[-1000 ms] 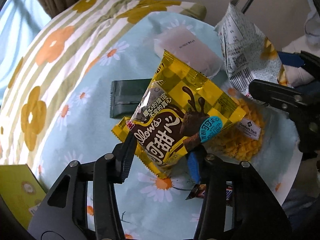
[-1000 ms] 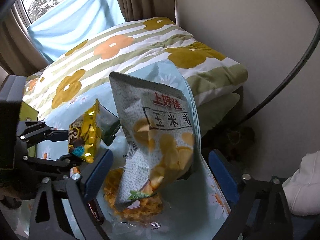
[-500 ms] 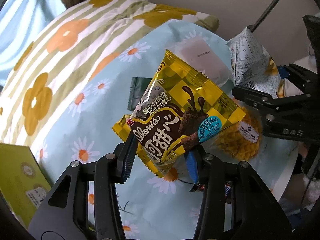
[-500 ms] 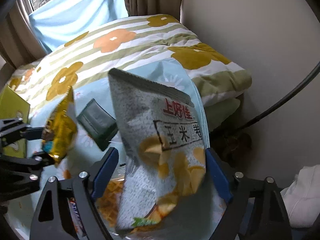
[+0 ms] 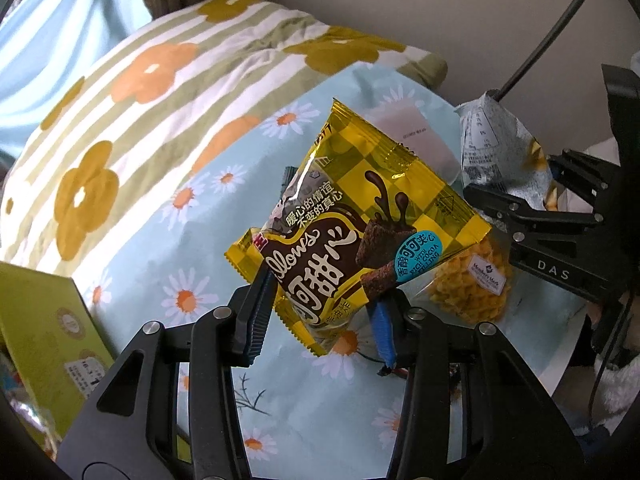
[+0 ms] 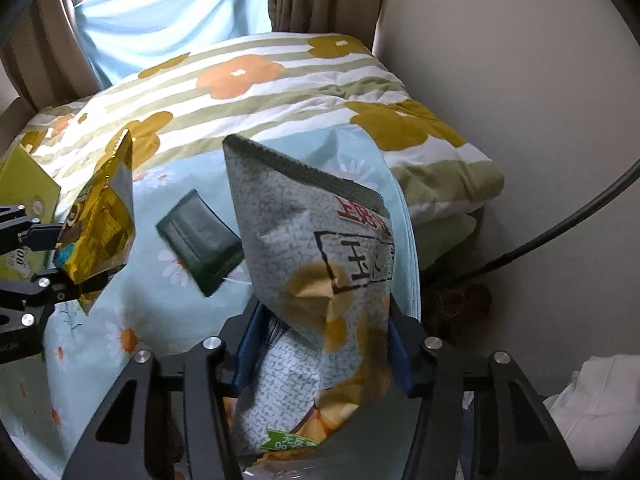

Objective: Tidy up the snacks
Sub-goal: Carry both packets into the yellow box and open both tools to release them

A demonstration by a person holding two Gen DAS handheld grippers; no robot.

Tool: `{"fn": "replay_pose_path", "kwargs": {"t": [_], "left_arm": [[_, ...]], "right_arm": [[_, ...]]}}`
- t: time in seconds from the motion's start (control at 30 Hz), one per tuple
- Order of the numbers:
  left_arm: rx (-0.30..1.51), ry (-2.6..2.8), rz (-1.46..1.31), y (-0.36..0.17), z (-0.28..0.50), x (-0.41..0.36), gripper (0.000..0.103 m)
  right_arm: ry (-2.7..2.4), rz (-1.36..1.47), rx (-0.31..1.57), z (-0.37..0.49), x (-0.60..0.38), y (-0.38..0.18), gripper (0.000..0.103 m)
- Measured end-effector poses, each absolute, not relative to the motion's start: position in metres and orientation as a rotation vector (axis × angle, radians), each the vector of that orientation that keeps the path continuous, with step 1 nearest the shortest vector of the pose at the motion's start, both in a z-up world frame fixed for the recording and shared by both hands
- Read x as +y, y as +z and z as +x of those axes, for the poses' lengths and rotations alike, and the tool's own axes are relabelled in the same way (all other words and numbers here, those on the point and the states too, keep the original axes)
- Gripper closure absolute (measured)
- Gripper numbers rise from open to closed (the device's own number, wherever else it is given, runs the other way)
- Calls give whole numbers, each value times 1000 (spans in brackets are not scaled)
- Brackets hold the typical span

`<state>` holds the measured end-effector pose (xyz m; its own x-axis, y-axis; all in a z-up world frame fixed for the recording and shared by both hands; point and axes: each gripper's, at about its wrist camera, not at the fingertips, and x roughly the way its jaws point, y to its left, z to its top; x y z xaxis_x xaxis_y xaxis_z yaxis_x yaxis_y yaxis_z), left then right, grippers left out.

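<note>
My left gripper point(image 5: 320, 320) points steeply down over the bed, and its fingers point(image 5: 256, 320) are clamped on the lower edge of the yellow snack bag point(image 5: 352, 236), which stands tilted in the centre of the left wrist view, clear of the blanket. My right gripper point(image 6: 320, 340) also points steeply down; its fingers point(image 6: 250, 340) have just been closing and now pinch the lower half of the grey chip bag point(image 6: 316, 280), whose foil is creased and dented between the pads.

The left wrist view shows items that the right view does not: a clear pack of yellow waffles point(image 5: 468, 288) at centre right, lying on the daisy blanket point(image 5: 160, 240) just behind the yellow bag; a pale pink packet point(image 5: 416, 136) in the upper centre; and a small wrapped bar point(image 5: 394, 370) near the lower centre, mostly hidden by my finger. A green box point(image 5: 44, 344) sits at the lower left edge.

The right wrist view shows the dark green packet point(image 6: 200, 240) lying flat on the blanket at centre left, between the two raised bags; in the left view it is almost entirely hidden.

The yellow bag has a checked gold pattern, a brown band with white lettering and a blue oval label. The grey bag has a speckled print, a toothed top seam, red characters and pictured yellow chips.
</note>
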<state>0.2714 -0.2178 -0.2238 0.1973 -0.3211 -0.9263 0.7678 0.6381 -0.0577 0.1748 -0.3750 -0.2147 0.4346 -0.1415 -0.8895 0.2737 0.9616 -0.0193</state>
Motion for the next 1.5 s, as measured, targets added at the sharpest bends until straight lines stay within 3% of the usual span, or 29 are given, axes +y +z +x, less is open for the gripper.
{"fn": "replay_pose_path", "kwargs": {"t": [0.63,1.03,1.23,1.5], "left_arm": [[985,-567,235,-126,254,-137,63],[880,-268,64,-69,269,20,64],[891,-186,39,-67,284,99,64],[977,-175,37,-102,317,164,64]], "right_arm": [[7,143,908,181,-327,-109,54],[315,75,810,233,-194,-56,54],[397,104,818,262,-119,-54,54],[421,106,860,291,-40,-68,54]]}}
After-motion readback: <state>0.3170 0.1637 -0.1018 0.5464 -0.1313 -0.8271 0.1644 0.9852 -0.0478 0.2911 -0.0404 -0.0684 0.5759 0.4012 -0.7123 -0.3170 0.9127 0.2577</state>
